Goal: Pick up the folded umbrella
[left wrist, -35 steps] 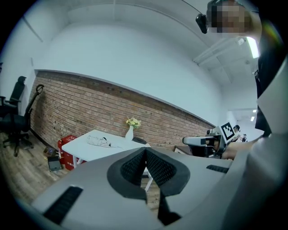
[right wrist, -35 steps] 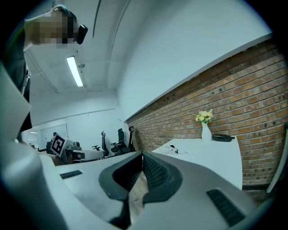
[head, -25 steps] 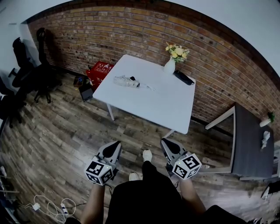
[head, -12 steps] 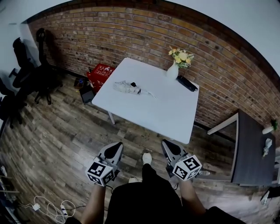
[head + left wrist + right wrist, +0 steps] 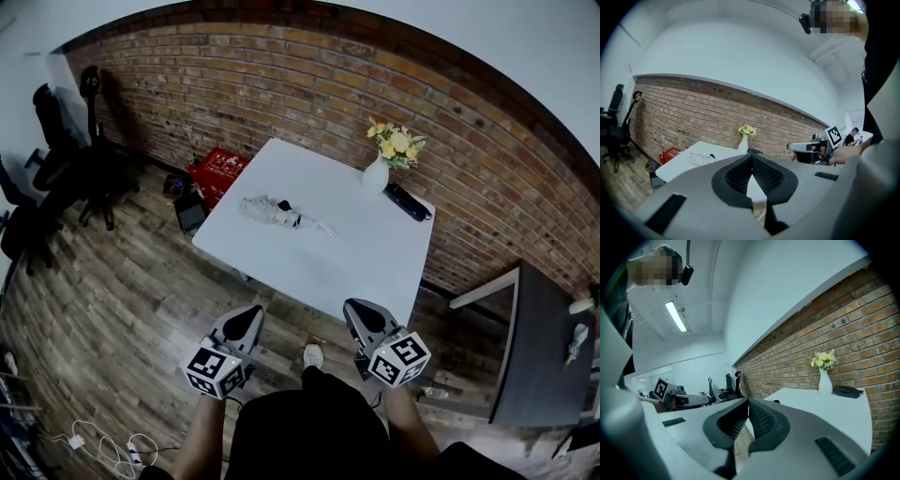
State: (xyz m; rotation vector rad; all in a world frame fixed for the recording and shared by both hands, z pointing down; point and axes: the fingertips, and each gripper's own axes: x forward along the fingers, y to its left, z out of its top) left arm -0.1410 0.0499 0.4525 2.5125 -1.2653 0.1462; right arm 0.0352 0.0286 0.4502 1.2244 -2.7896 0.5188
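1. Umbrella point(image 5: 274, 213): a pale bundle with a dark end. It lies flat on the white table point(image 5: 361, 253), left of middle, with nothing touching it.
2. A dark oblong thing point(image 5: 409, 202) lies beside the vase point(image 5: 375, 175) at the far corner; I cannot tell what it is.
3. Left gripper point(image 5: 251, 309) and right gripper point(image 5: 356, 305) are over the floor, short of the near table edge and well apart from the umbrella.
4. Both pairs of jaws are pressed together, with nothing between them.
5. Progress: approach stage only, no part of the pick done. Left to do: reach over the table, spread the jaws, close on the umbrella, lift.
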